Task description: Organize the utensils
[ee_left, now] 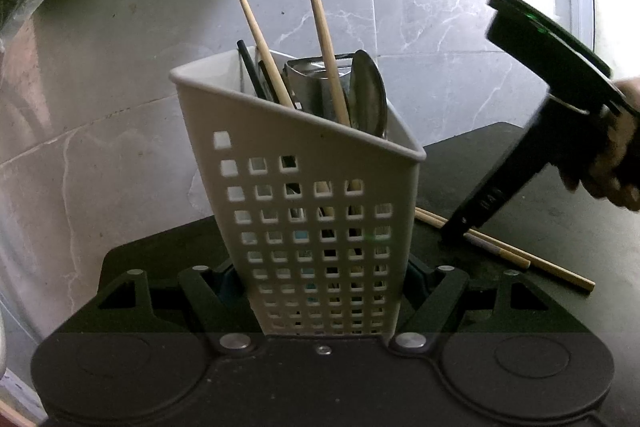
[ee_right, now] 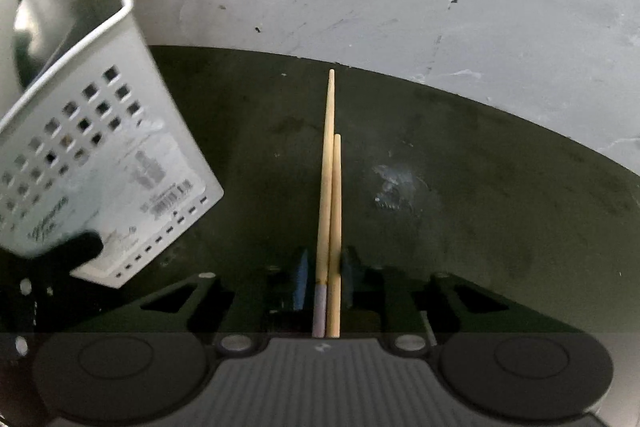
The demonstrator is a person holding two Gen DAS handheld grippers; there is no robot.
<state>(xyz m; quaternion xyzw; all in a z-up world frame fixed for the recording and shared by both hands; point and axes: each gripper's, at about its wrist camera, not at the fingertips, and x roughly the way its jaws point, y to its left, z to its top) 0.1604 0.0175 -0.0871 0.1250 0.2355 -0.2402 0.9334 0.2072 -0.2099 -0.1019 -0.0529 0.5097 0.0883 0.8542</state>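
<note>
Chopsticks lie on our bench, straddled by our unclenched right claw; at ten o'clock our left claw clenches the caddy, steadying it for loading.

Utensil caddy blocks left, bare dark table right
</note>
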